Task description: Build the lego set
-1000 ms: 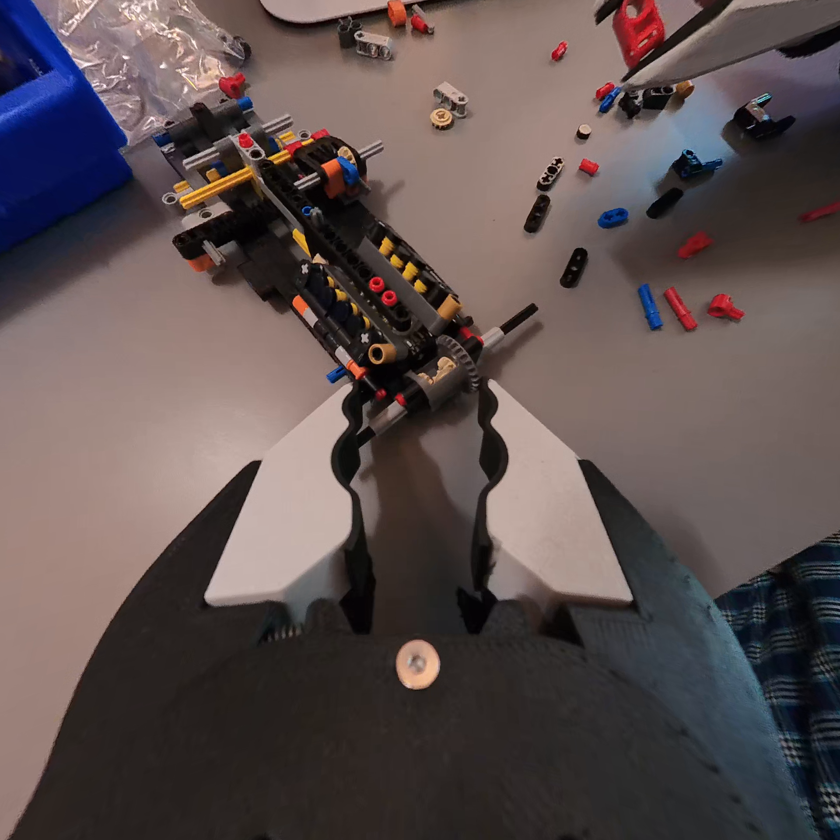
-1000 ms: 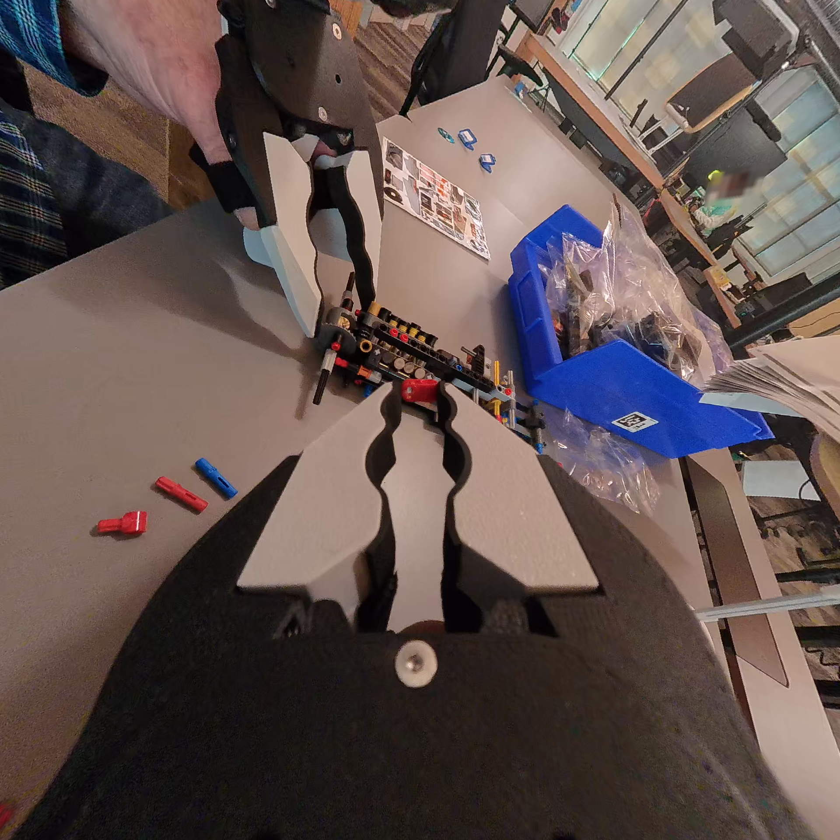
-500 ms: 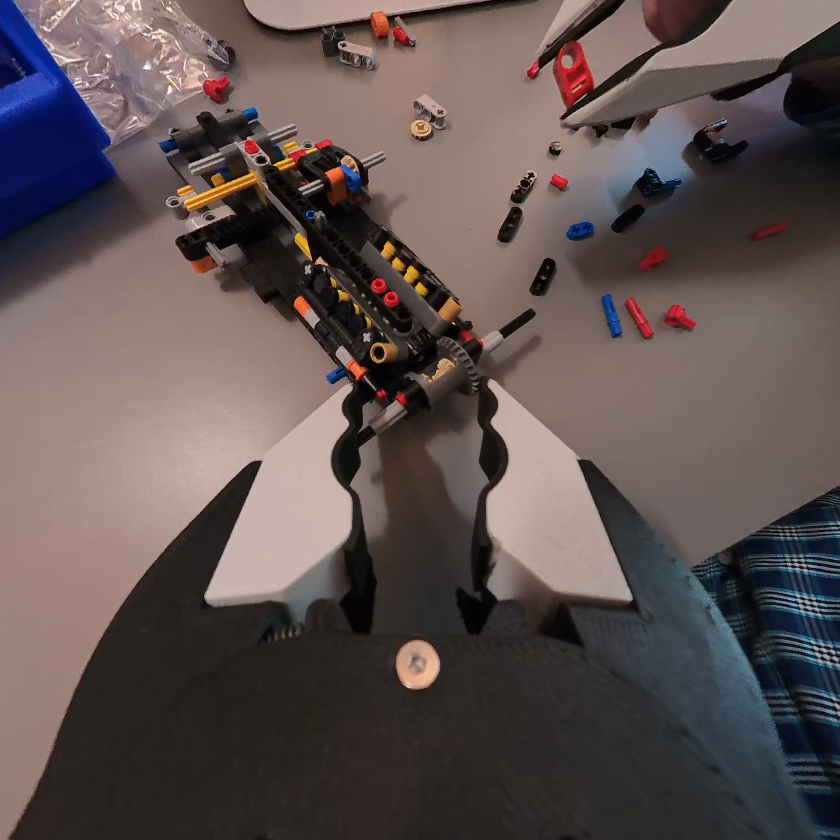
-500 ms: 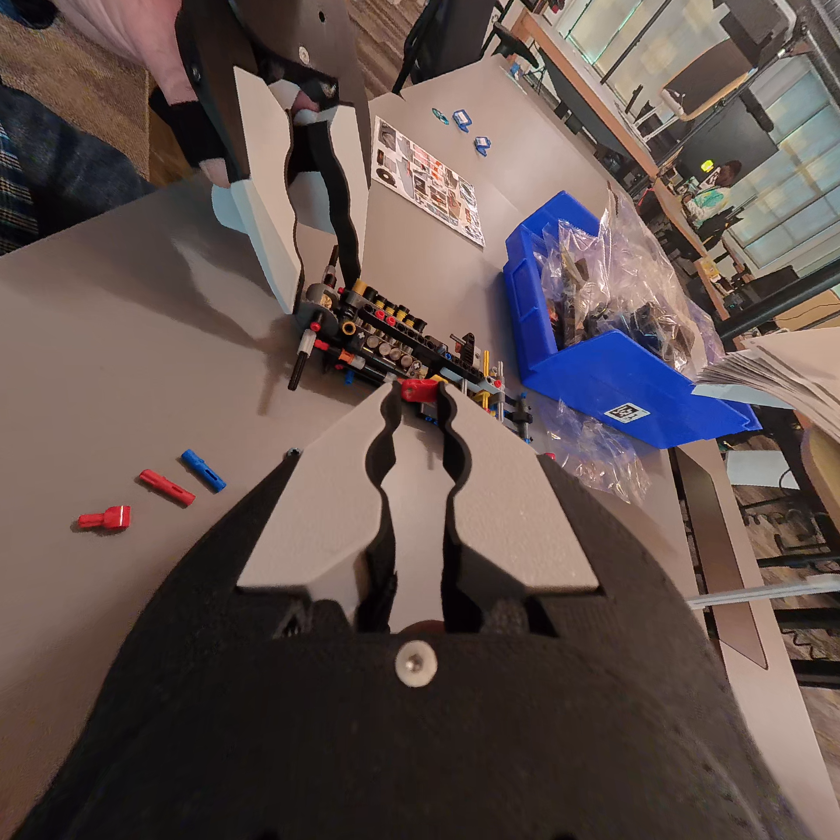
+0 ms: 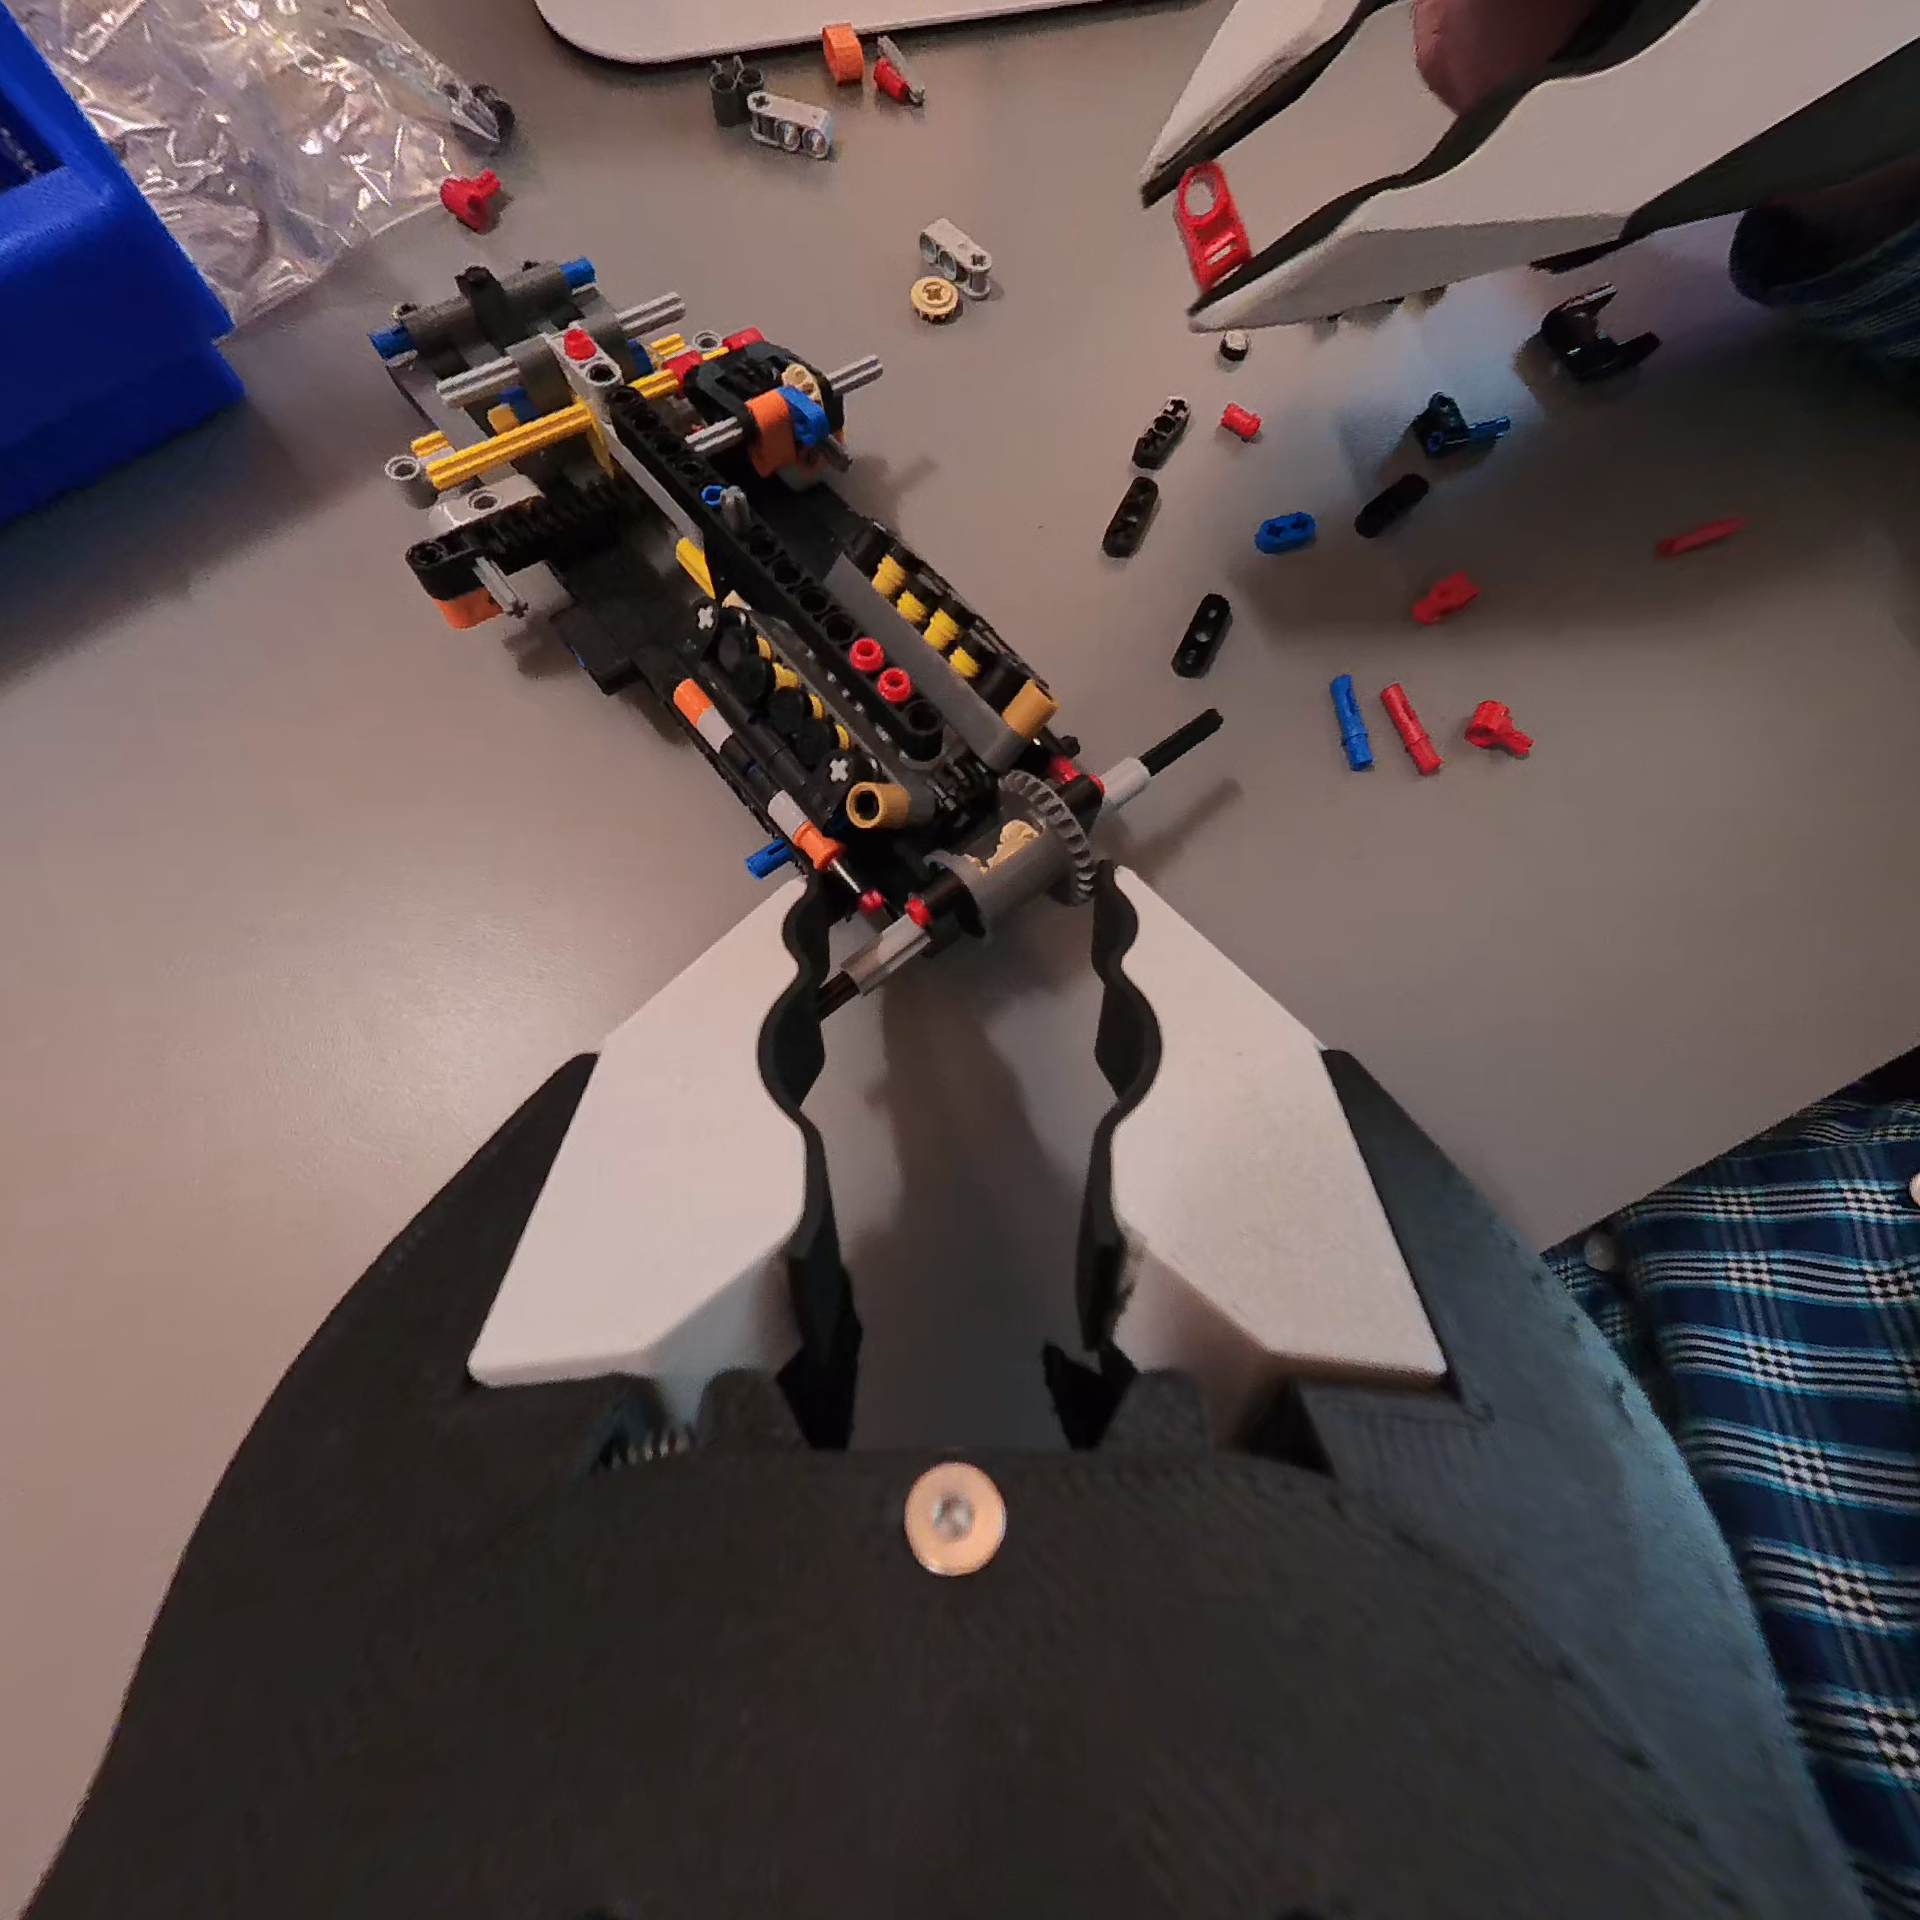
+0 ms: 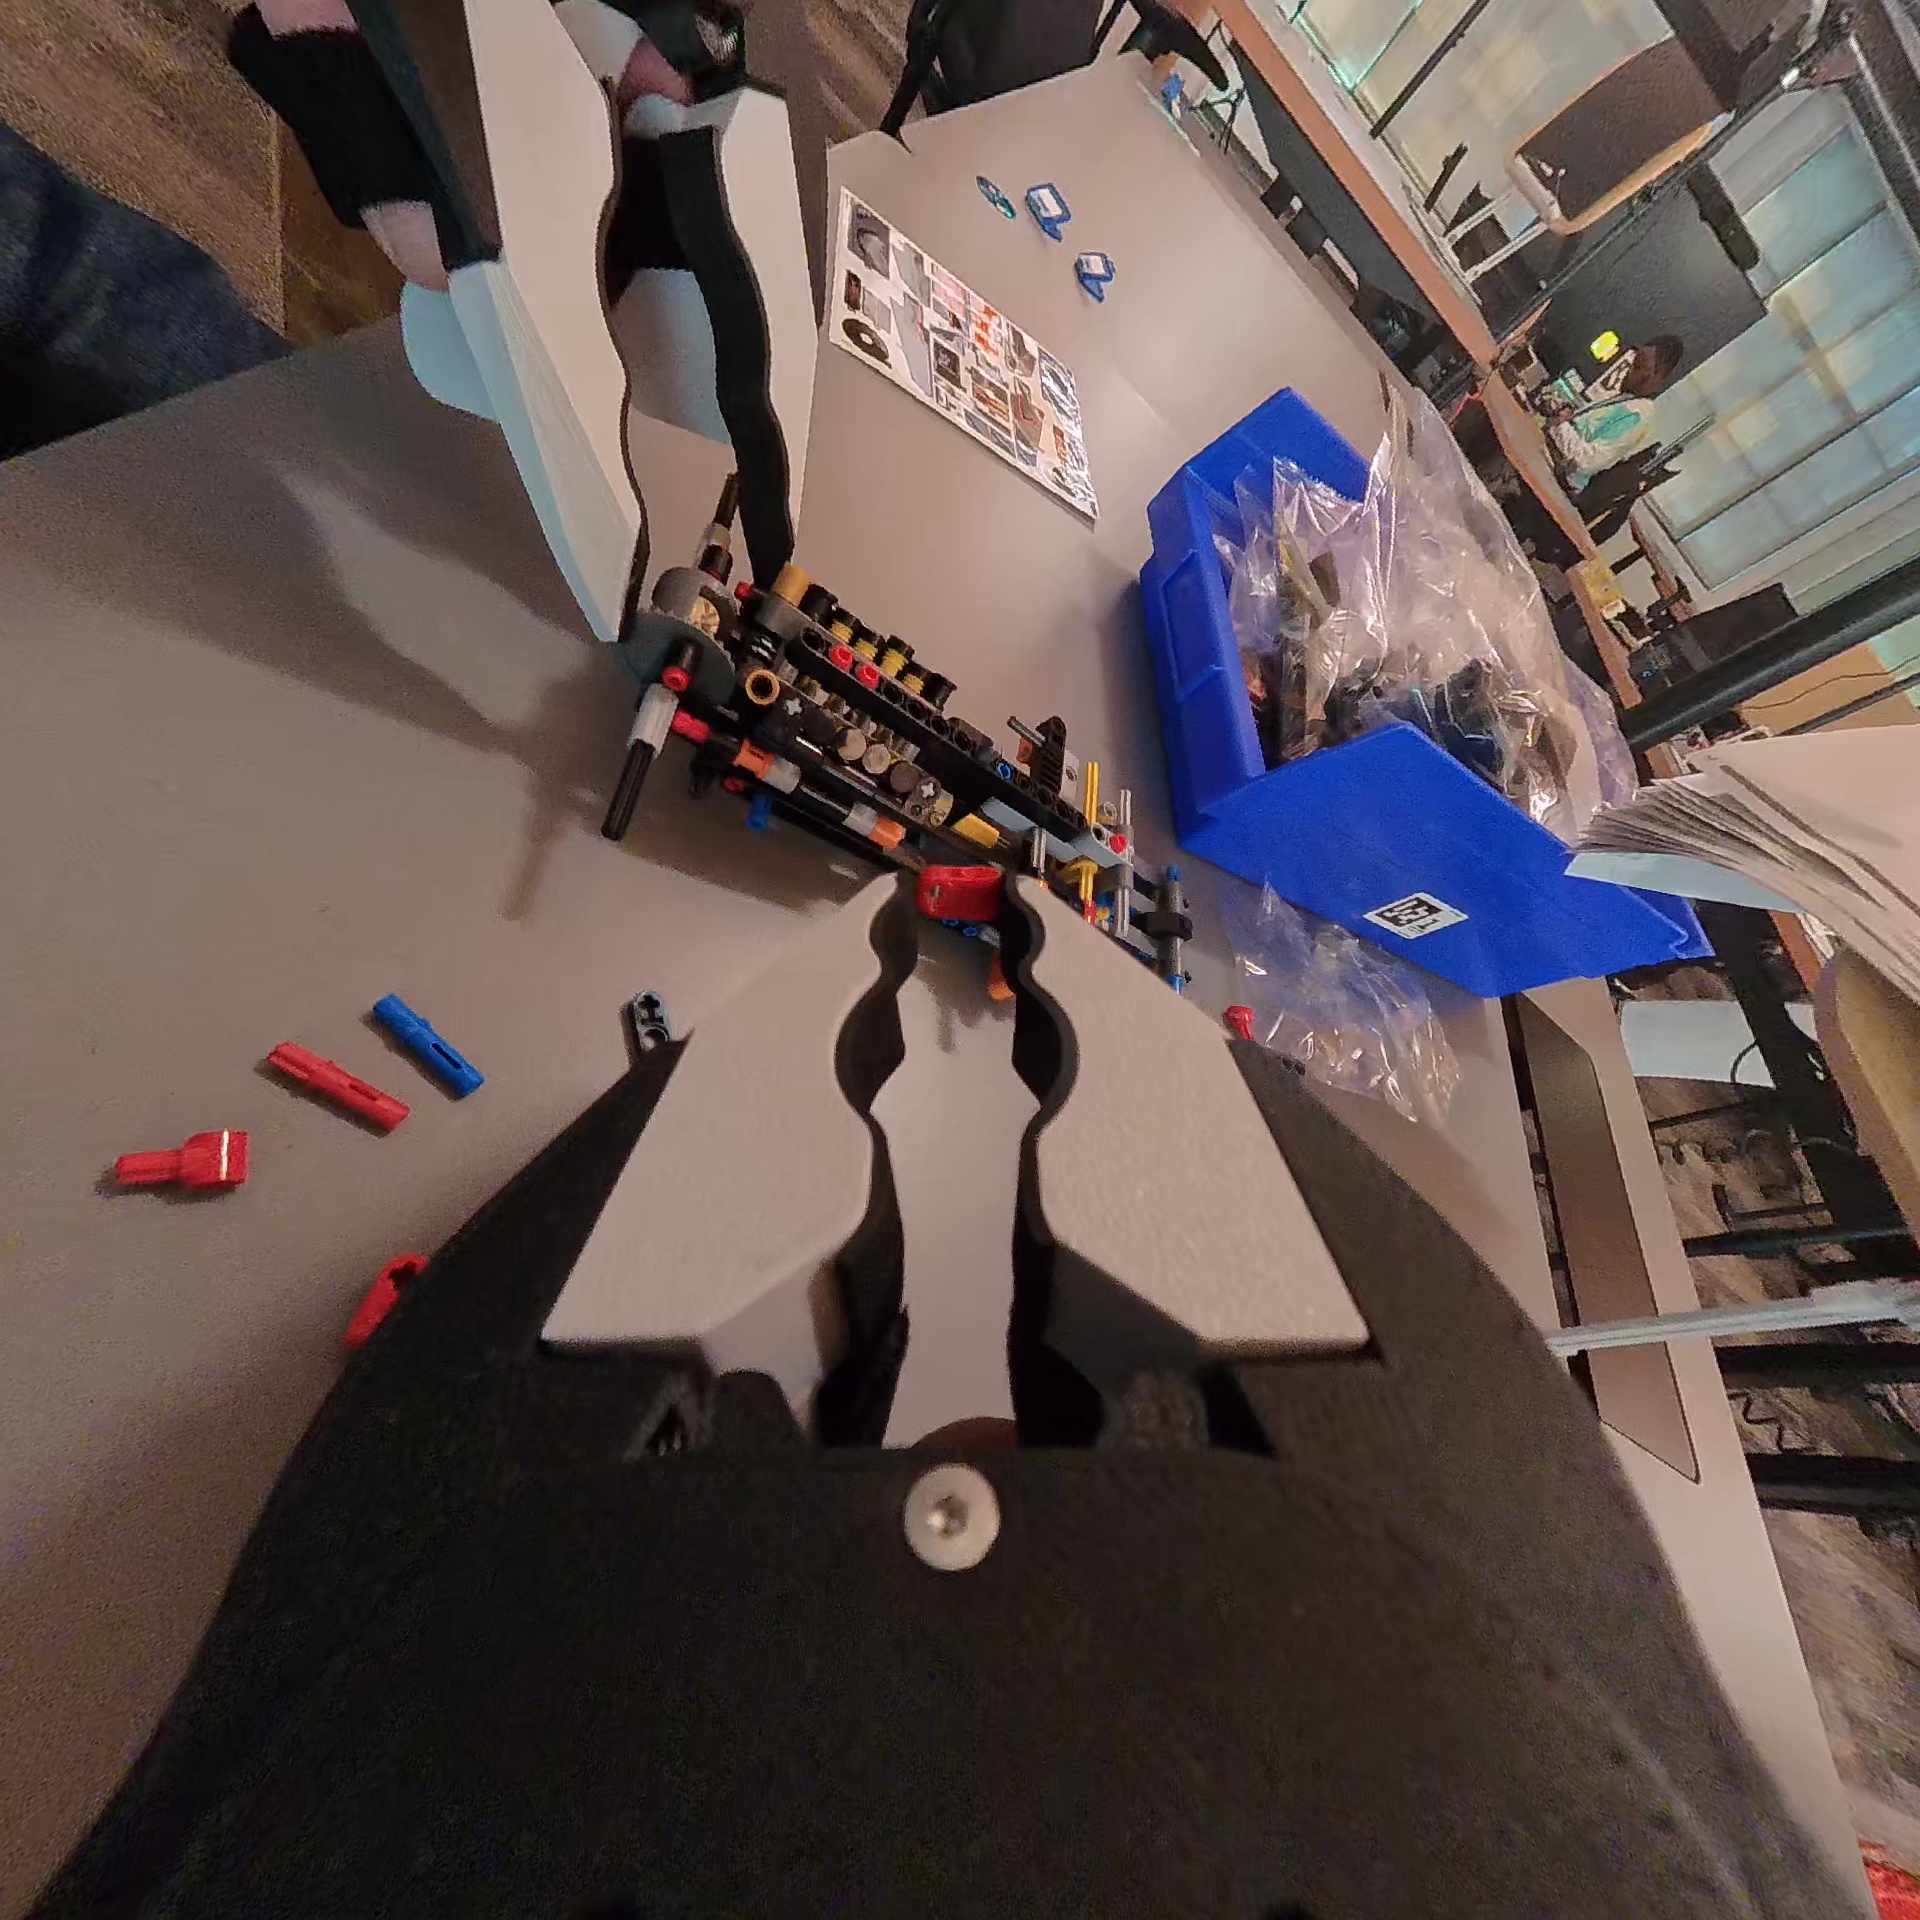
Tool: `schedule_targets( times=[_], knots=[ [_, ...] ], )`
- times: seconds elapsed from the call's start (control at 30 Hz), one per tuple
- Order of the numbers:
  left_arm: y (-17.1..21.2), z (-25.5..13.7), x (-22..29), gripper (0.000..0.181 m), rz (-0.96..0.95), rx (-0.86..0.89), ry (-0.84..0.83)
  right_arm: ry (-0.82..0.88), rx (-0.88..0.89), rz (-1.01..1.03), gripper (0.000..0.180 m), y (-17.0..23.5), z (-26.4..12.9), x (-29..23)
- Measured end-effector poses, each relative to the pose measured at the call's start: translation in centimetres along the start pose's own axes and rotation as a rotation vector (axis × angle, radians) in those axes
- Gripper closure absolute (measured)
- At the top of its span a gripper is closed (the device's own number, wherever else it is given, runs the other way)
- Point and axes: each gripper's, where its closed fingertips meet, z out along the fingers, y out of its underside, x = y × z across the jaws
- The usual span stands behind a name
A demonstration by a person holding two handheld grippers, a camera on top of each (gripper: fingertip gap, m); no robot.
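A long black Lego chassis [image 5: 748,582] with yellow, red and orange parts lies on the grey table [image 5: 312,1039]. My left gripper [image 5: 956,899] is shut on its near end, with the fingers either side of the grey gear and axle. The right wrist view shows the chassis [image 6: 862,727] and the left gripper [image 6: 691,603] from the side. My right gripper [image 6: 961,909] is shut on a small red connector [image 6: 961,891] at its fingertips. It hovers above the table to the right of the chassis' far end, as the left wrist view [image 5: 1195,249] shows, with the red connector [image 5: 1210,223] hanging down.
A blue bin [image 6: 1403,821] full of plastic bags stands beyond the chassis. Several loose red, blue and black pins [image 5: 1351,717] lie right of the chassis. A printed sheet [image 6: 966,353] lies farther back. The table edge and a plaid sleeve [image 5: 1766,1455] are at the near right. Some 11 cm of space lies between my two pairs of fingers.
My right gripper has carried the red connector down and left, closer to the chassis. My left gripper has kept its hold and shifted the chassis slightly relative to the loose parts.
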Motion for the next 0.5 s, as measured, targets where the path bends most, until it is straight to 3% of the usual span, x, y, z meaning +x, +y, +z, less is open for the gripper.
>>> schedule_targets(
  times=[0.03,0.5],
  knots=[
    [-0.1,-0.1,0.0,0.132,-0.001,0.0,0.001,0.002,-0.005,0.0,0.167,0.2,0.0,0.0],
    [-0.7,-1.1,0.5,0.132,-0.037,-0.008,0.033,0.018,-0.054,0.003,0.167,1.8,0.4,0.4]
  ],
)
